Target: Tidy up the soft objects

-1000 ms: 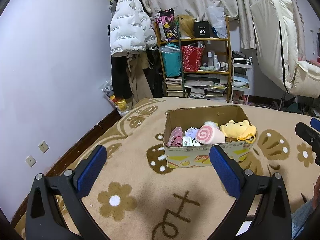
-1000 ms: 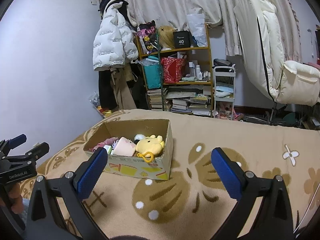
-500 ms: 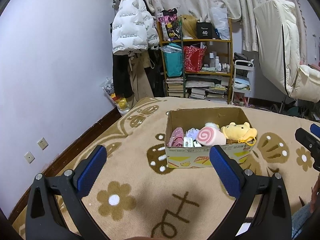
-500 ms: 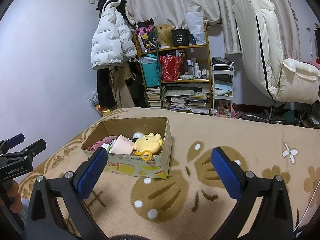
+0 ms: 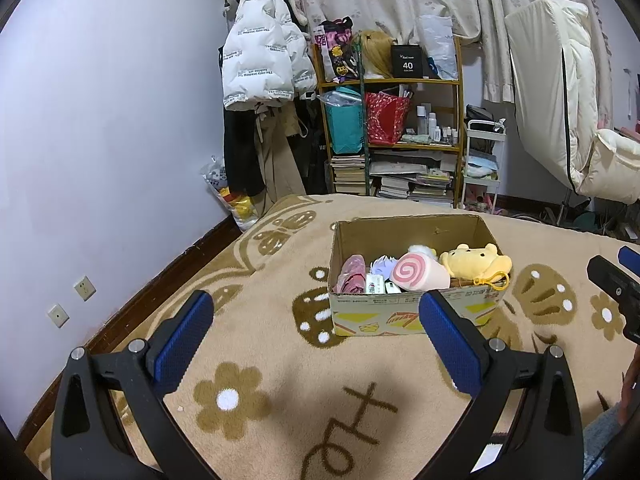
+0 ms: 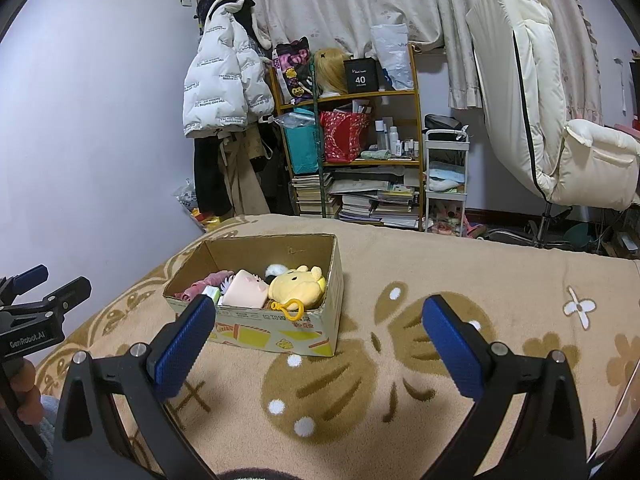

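A cardboard box sits on the tan patterned blanket. Inside lie a yellow bear plush, a pink swirl-roll plush, a pink cloth item and small white and lilac pieces. My left gripper is open and empty, held short of the box's front. My right gripper is open and empty too, to the right of the box and nearer than it. Each gripper shows at the edge of the other's view.
The blanket covers a bed that ends at the lilac wall on the left. Beyond the bed stand a cluttered shelf, hanging coats and a cream chair.
Both views have drawn slightly back and up from the box. Both grippers stay open and empty, and the box's contents have not moved.
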Action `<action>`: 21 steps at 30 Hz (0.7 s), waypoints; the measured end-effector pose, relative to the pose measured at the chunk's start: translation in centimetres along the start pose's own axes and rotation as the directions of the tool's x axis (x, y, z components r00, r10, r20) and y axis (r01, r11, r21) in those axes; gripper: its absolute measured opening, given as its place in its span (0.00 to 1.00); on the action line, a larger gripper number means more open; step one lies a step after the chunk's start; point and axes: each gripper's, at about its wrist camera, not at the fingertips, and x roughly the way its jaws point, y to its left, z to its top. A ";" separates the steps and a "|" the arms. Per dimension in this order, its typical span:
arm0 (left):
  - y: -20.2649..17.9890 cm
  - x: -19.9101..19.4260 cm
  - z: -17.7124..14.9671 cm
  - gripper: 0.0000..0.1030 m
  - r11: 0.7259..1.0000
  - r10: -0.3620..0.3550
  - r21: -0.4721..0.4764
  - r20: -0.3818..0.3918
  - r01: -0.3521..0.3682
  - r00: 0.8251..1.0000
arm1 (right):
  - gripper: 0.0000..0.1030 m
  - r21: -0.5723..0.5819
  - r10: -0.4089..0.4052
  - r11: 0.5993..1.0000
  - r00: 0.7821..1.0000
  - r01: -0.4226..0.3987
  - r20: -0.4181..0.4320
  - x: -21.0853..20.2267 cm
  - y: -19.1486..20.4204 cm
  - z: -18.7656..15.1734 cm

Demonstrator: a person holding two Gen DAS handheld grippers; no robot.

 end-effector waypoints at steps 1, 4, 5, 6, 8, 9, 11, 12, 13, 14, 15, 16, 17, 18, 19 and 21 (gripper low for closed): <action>0.0 0.0 0.0 0.99 1.000 -0.001 0.001 -0.001 0.001 1.000 | 1.00 0.000 0.000 1.000 1.000 0.000 0.000 0.0 0.0 0.0; -0.1 0.0 0.0 0.99 1.000 0.000 0.000 -0.002 0.000 1.000 | 1.00 0.000 0.000 1.000 1.000 0.000 -0.001 0.0 0.0 0.0; -0.1 -0.1 0.0 0.99 1.000 0.000 0.001 -0.003 0.000 1.000 | 1.00 0.001 0.000 1.000 1.000 0.000 -0.002 0.0 -0.1 0.0; -0.1 -0.1 0.0 0.99 1.000 0.001 0.001 -0.003 -0.001 1.000 | 1.00 -0.001 -0.001 1.000 1.000 0.001 0.000 0.0 -0.1 0.0; -0.1 -0.1 0.0 0.99 1.000 0.003 0.002 -0.004 -0.003 1.000 | 1.00 -0.001 0.001 1.000 1.000 -0.001 -0.001 0.0 -0.1 0.0; 0.0 -0.1 -0.1 0.99 1.000 -0.001 0.003 -0.004 0.001 1.000 | 1.00 -0.001 0.000 1.000 1.000 0.000 0.000 0.0 -0.1 0.1; -0.1 -0.1 -0.1 0.99 1.000 0.001 0.004 -0.005 -0.001 1.000 | 1.00 -0.001 0.000 1.000 1.000 0.000 -0.001 0.0 -0.1 0.1; -0.1 -0.1 -0.1 0.99 1.000 0.001 0.006 -0.005 -0.001 1.000 | 1.00 -0.001 0.001 1.000 1.000 -0.001 -0.001 0.0 -0.1 0.1; -0.1 0.0 -0.1 0.99 1.000 0.001 0.007 -0.004 -0.001 1.000 | 1.00 -0.001 0.000 1.000 1.000 0.000 -0.001 0.0 -0.1 0.1; -0.1 -0.1 -0.1 0.99 1.000 0.001 0.008 -0.004 -0.001 1.000 | 1.00 -0.001 -0.001 1.000 1.000 0.001 -0.002 0.0 -0.1 0.1; -0.1 -0.1 -0.1 0.99 1.000 0.000 0.008 -0.005 0.000 1.000 | 1.00 -0.001 0.001 1.000 1.000 -0.001 -0.002 0.0 -0.1 0.1; -0.1 0.0 -0.1 0.99 1.000 -0.001 0.008 -0.006 0.001 1.000 | 1.00 -0.002 0.001 1.000 1.000 -0.001 -0.001 0.0 -0.1 0.1; -0.1 0.0 -0.2 0.99 1.000 -0.002 0.009 -0.006 0.002 1.000 | 1.00 -0.003 0.000 1.000 1.000 0.000 -0.002 0.0 -0.2 0.1; -0.1 0.0 -0.2 0.99 1.000 -0.002 0.009 -0.005 0.002 1.000 | 1.00 -0.001 0.001 1.000 1.000 -0.001 -0.002 0.0 -0.1 0.1; -0.1 0.0 -0.1 0.99 1.000 -0.004 0.011 -0.005 0.004 1.000 | 1.00 -0.001 0.000 1.000 1.000 0.000 -0.002 0.0 -0.1 0.1; 0.0 0.0 -0.2 0.99 1.000 -0.004 0.014 -0.004 0.004 1.000 | 1.00 -0.002 -0.001 1.000 1.000 0.001 -0.002 0.0 -0.1 0.1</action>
